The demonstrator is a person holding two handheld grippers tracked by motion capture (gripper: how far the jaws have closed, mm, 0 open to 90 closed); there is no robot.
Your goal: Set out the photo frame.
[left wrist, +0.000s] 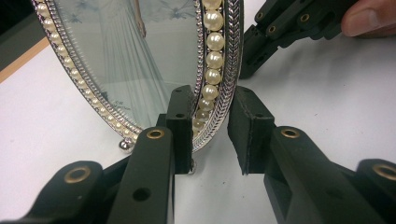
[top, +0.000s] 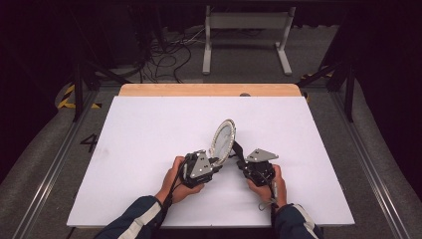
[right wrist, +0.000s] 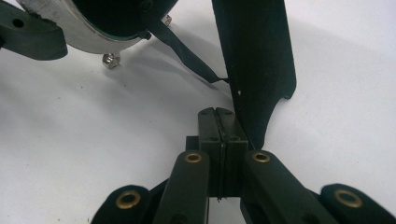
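Where the white table (top: 149, 149) lies under the high view, an oval frame (top: 222, 139) stands near its middle, tilted back, just in front of the person's two hands. Its silver rim carries a ring of pearls (left wrist: 214, 51), and the glass shows a pale figure in a long gown. Small ball feet (left wrist: 125, 145) at the frame's lower edge rest on the table.

The left gripper (left wrist: 211, 133) is at the frame's lower left edge in the high view. In the left gripper view its jaws straddle the rim: one pad lies against the glass face, the other stands just behind the rim with a narrow gap visible, so the jaws are a little apart and not yet pressing from both sides.

The right gripper (right wrist: 220, 135) is just right of the frame, behind it. Its jaws are together, pad against pad, with nothing visibly thick between them. They sit just beside the foot of the frame's black stand (right wrist: 254, 60), which leans on the table; a black strap (right wrist: 184, 49) runs from the stand to the frame's back. Whether the pads pinch the stand's edge cannot be told.
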